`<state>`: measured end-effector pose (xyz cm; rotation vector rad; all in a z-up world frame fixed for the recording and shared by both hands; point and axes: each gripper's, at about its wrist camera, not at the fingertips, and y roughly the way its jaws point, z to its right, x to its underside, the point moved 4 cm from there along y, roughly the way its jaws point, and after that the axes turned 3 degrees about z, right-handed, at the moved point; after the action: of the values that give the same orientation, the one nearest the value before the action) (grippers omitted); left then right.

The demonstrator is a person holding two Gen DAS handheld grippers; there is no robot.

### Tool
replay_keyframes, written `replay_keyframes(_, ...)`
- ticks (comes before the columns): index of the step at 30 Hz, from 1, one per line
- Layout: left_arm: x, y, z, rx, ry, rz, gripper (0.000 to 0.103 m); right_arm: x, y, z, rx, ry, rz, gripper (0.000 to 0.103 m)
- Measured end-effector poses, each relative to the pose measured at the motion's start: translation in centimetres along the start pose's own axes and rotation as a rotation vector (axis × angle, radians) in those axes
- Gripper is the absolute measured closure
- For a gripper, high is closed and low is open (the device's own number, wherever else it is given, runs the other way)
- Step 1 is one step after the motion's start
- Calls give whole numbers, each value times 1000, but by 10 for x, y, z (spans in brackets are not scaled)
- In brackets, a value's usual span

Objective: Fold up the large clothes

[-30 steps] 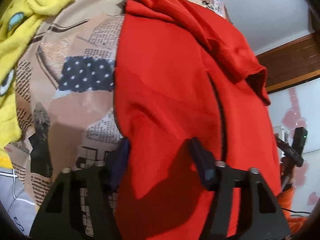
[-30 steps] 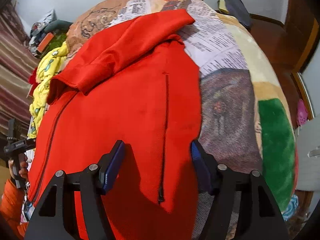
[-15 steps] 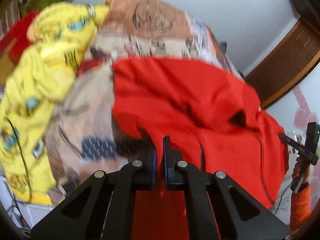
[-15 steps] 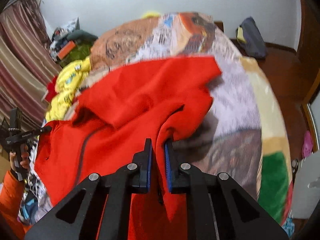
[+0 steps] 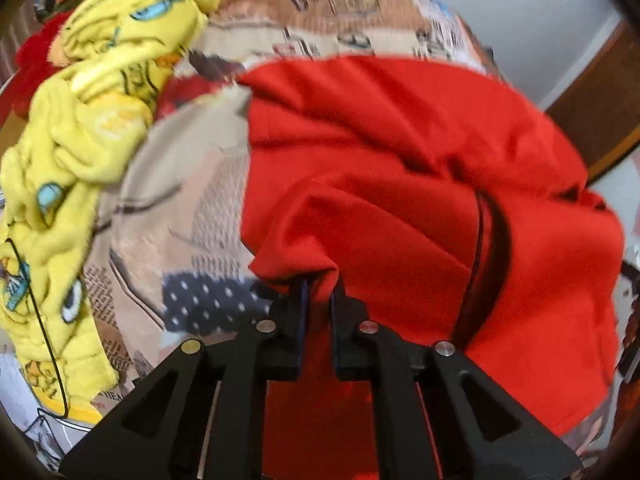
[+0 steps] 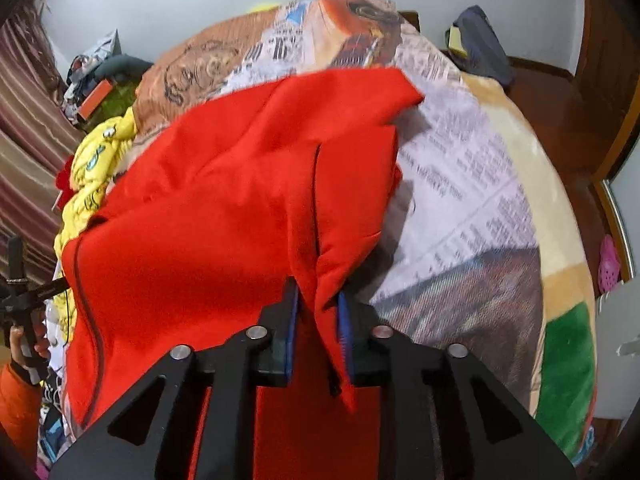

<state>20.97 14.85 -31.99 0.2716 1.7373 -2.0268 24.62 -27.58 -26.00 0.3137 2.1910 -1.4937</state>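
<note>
red jacket [image 5: 400, 184] hem lifted since before | both grippers [image 5: 318, 300] [image 6: 318, 304] clamp it, jaws easing

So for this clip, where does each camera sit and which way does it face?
Left wrist: on the left gripper, facing down along its fingers at the red jacket pinched between them, with yellow clothes alongside.
Right wrist: on the right gripper, facing down at the jacket's other edge; the person's other hand shows at the far left.
Shared: the jacket, the yellow clothes and the printed blanket.
</note>
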Motion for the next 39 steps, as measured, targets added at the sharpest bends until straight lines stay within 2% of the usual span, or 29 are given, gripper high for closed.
replay_keyframes(2, 4, 1, 0, 1, 6, -12, 89, 3, -3, -1, 13, -20, -19, 70)
replay_keyframes(4, 5, -4, -3, 1, -3, -15, 74, 6, -11, 1, 39, -30, -34, 63)
replay_keyframes(5, 5, -8, -6, -3, -8, -9, 70, 6, -15, 2, 44, -30, -33, 63)
replay_keyframes(7, 5, -20, -12, -18, -20, 15, 55, 7, -25, 7, 45, -15, -30, 62)
replay_keyframes(9, 7, -32, -17, -14, -35, 30, 50, 8, -32, 11, 31, 14, -28, 59)
replay_keyframes(12, 14, -42, -23, 7, -57, 27, 47, 14, -43, 18, 18, 53, -13, 53)
replay_keyframes(21, 60, -32, -27, 60, -98, -86, 47, 49, -35, 24, 57, 93, -88, 53)
replay_keyframes(24, 74, -18, -29, 92, -149, -132, 46, 54, -38, 22, 49, 92, -61, 43)
replay_keyframes(25, 77, -16, -30, 102, -173, -126, 46, 55, -38, 19, 42, 90, -56, 38)
replay_keyframes(27, 80, -16, -30, 121, -205, -110, 46, 56, -37, 14, 36, 74, -48, 38)
replay_keyframes(29, 80, -16, -27, 161, -222, -108, 47, 56, -34, 8, 31, 57, -36, 38)
replay_keyframes(31, 81, -16, -21, 218, -230, -109, 56, 54, -30, 3, -8, 73, -29, 41)
replay_keyframes(33, 81, -17, -15, 248, -225, -108, 63, 51, -26, -1, -25, 66, -25, 51)
replay_keyframes(34, 81, -18, -13, 252, -220, -105, 71, 50, -25, -4, -33, 58, -24, 61)
replay_keyframes(35, 79, -19, -10, 259, -214, -104, 76, 49, -25, -6, -47, 56, -24, 76)
replay_keyframes(36, 78, -21, -7, 253, -204, -101, 88, 48, -25, -10, -83, 56, -30, 82)
replay_keyframes(37, 74, -22, -4, 245, -190, -99, 97, 46, -26, -11, -105, 61, -29, 84)
replay_keyframes(39, 65, -30, 7, 209, -156, -61, 97, 44, -29, -17, -115, 43, -9, 86)
